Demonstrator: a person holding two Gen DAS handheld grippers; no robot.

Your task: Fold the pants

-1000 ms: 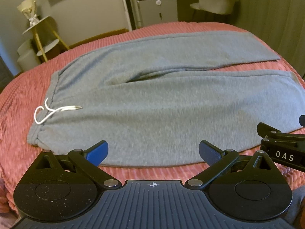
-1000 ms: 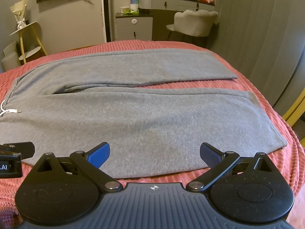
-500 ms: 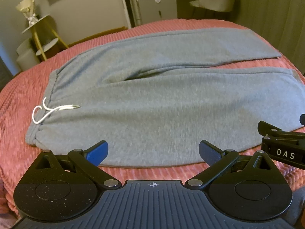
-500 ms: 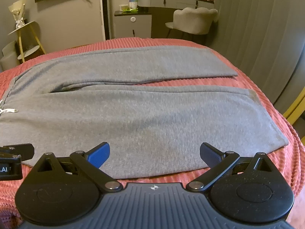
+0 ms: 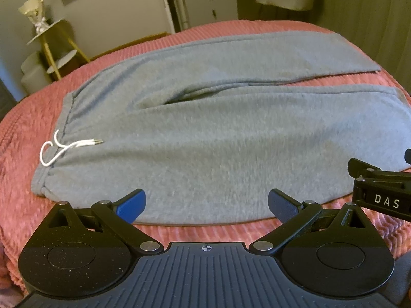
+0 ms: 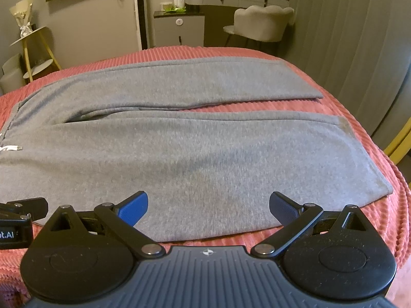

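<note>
Grey sweatpants (image 5: 205, 138) lie flat across a pink ribbed bedspread (image 5: 23, 133), waistband to the left with a white drawstring (image 5: 64, 146), both legs running right. They also show in the right wrist view (image 6: 195, 151), with the leg hems at the right. My left gripper (image 5: 206, 202) is open and empty, just above the near edge of the pants near the waist. My right gripper (image 6: 208, 205) is open and empty over the near edge of the front leg. Each gripper's side shows in the other's view.
The bed edge drops off at the right by a grey curtain (image 6: 359, 38). Beyond the bed stand a gold shelf stand (image 6: 33, 48), a grey cabinet (image 6: 179, 25), a vanity and a padded chair (image 6: 259, 23).
Both grippers have eased forward and lower toward the near edge of the pants. The pants have not moved. Both stay open.
</note>
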